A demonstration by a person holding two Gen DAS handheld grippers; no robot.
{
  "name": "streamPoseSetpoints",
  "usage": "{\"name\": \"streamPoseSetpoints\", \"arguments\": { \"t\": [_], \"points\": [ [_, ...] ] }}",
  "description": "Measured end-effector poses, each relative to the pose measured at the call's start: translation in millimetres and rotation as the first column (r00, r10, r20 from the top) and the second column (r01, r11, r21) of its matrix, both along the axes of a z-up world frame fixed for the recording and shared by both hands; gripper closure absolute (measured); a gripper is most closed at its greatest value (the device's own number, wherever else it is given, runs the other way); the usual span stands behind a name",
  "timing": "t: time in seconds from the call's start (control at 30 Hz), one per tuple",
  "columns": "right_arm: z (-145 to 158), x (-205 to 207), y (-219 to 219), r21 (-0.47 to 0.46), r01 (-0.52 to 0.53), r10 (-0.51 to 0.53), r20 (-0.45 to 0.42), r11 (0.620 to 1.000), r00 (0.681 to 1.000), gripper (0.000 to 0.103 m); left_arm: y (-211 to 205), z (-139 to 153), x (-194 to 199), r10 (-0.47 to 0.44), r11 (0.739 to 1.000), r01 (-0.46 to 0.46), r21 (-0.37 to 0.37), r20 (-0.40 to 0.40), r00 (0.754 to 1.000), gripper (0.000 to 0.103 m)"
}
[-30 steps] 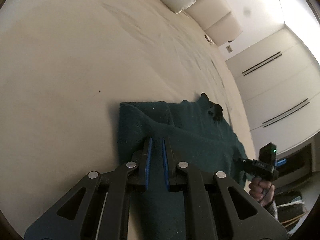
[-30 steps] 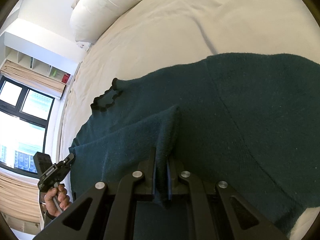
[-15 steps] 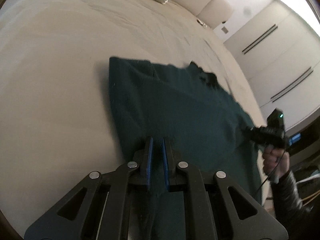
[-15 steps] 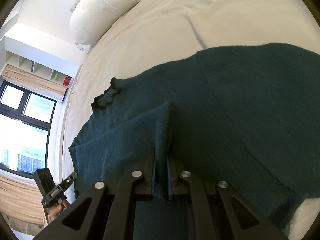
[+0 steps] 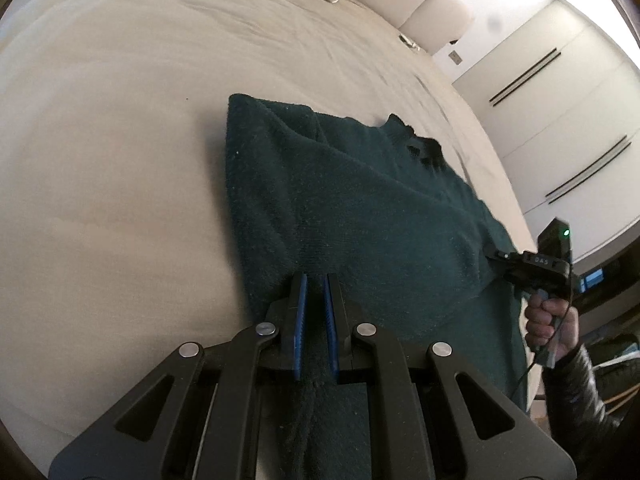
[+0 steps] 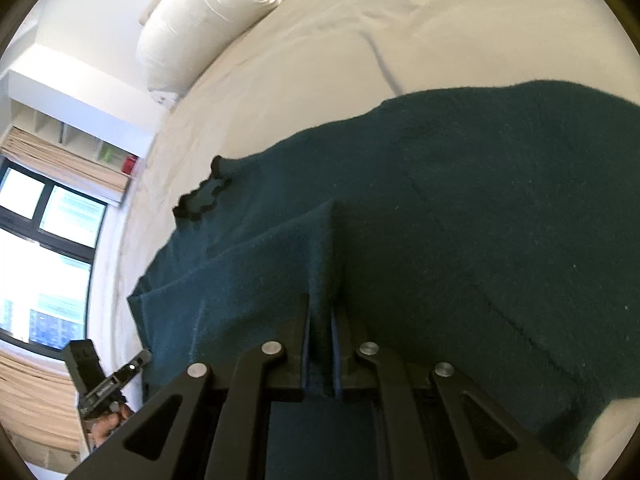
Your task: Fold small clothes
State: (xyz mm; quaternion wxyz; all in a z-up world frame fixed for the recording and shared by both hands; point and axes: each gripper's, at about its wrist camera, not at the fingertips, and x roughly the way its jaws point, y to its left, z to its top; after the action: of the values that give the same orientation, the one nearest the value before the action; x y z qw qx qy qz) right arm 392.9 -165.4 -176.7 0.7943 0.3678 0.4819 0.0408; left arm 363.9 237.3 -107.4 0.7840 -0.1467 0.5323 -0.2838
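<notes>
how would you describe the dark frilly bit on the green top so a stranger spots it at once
On the cream bed lies a dark teal knitted top. At its far edge, toward the pillows, sits a small scalloped collar, the only near-black, wavy-edged patch on the garment.

Tiny print on right gripper (image 5: 538, 268), illegible.

bed sheet (image 5: 120, 200) cream | pillow (image 6: 200, 20) white | wardrobe (image 5: 560, 112) | window (image 6: 36, 260)

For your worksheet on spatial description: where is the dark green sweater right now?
The dark green sweater lies on the cream bed, its near edge pinched by both grippers.
</notes>
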Motion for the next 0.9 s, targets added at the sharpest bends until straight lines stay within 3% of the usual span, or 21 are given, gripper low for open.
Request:
{"name": "streamPoseSetpoints", "arguments": {
  "t": [0.13,0.23,0.3,0.4,0.43,0.47,0.53,0.67,0.9],
  "points": [
    [14.8,-31.8,-19.1,-0.058,0.075,-0.074,0.023,0.995,0.997,0.085,1.7,9.2,-10.6,0.039,0.999,-0.039,0.008,0.008,0.999,0.093],
    [27.4,-74.1,-48.7,-0.090,0.188,-0.184,0.054,0.978,0.981,0.063,-9.0,25.6,-24.0,0.061,0.996,-0.064,0.067,0.047,0.997,0.093],
    [33.8,-107.0,-73.9,-0.063,0.272,-0.266,0.090,0.960,0.960,0.056,-22.8,40.2,-34.8,0.050,0.996,-0.057,0.072,0.090,0.995,0.093],
    [37.8,-165.0,-118.3,-0.018,0.424,-0.419,0.114,0.906,0.901,0.043,-51.9,62.5,-55.5,0.030,0.997,-0.040,0.058,0.170,0.985,0.089],
    [37.3,-186.7,-135.1,0.008,0.473,-0.471,0.120,0.881,0.874,0.043,-63.7,69.0,-63.3,0.024,0.998,-0.036,0.059,0.194,0.981,0.079],
    [35.5,-208.1,-151.8,0.041,0.522,-0.523,0.126,0.852,0.843,0.043,-74.7,74.1,-70.1,0.017,0.998,-0.030,0.056,0.215,0.977,0.052],
    [28.8,-243.2,-180.5,0.109,0.600,-0.610,0.122,0.792,0.783,0.040,-98.7,85.6,-87.9,0.018,1.000,-0.023,0.015,0.271,0.962,0.011],
    [15.2,-287.3,-222.7,0.207,0.688,-0.715,0.109,0.695,0.690,0.039,-142.2,90.9,-110.1,-0.036,0.996,0.058,-0.063,0.299,0.954,0.008],
    [-0.4,-301.6,-261.1,0.274,0.739,-0.780,0.079,0.615,0.620,0.041,-203.6,85.9,-125.5,-0.064,0.998,0.064,0.008,0.289,0.955,0.008]
  ]
}}
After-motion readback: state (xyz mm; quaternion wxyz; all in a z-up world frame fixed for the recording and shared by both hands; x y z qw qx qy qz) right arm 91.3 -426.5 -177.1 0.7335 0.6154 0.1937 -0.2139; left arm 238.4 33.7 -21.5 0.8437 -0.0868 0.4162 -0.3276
